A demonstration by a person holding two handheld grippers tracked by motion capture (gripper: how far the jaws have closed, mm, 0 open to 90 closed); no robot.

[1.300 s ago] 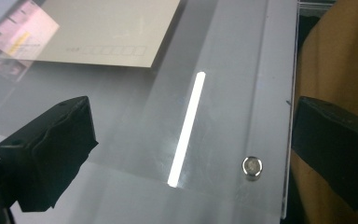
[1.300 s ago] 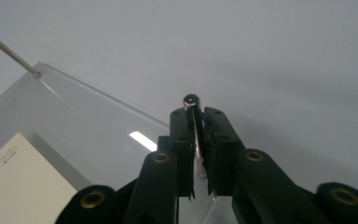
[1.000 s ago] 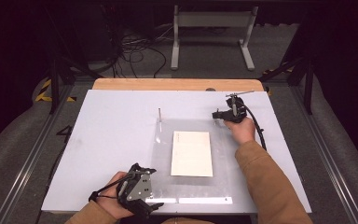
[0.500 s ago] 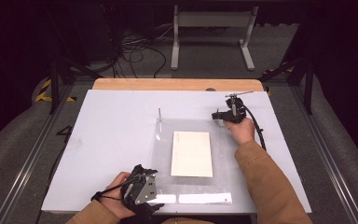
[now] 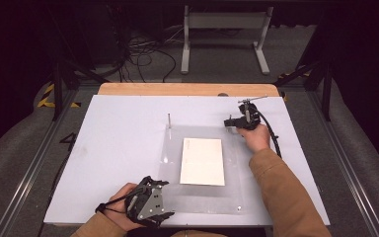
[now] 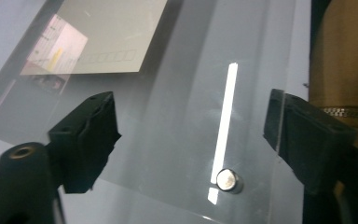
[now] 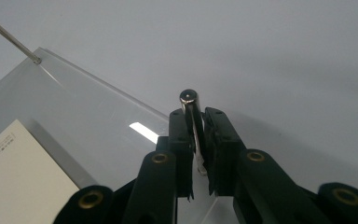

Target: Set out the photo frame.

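Flat, clear acrylic sheet (image 5: 202, 168) over white card (image 5: 202, 161), metal corner pins (image 6: 228, 180).

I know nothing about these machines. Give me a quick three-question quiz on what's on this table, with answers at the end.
1. True or false: the right gripper is shut on a metal pin at a corner of the clear sheet.
2. What lies under the clear sheet: (a) a pale envelope, (b) a red cup, (c) a pair of scissors?
3. What is the state of the left gripper at the sheet's near edge?

Key
1. True: its pads clamp the upright pin.
2. (a), the pale envelope.
3. Open: its jaws have just been closing, standing either side of the sheet's edge and a small round stud, pressing nothing.
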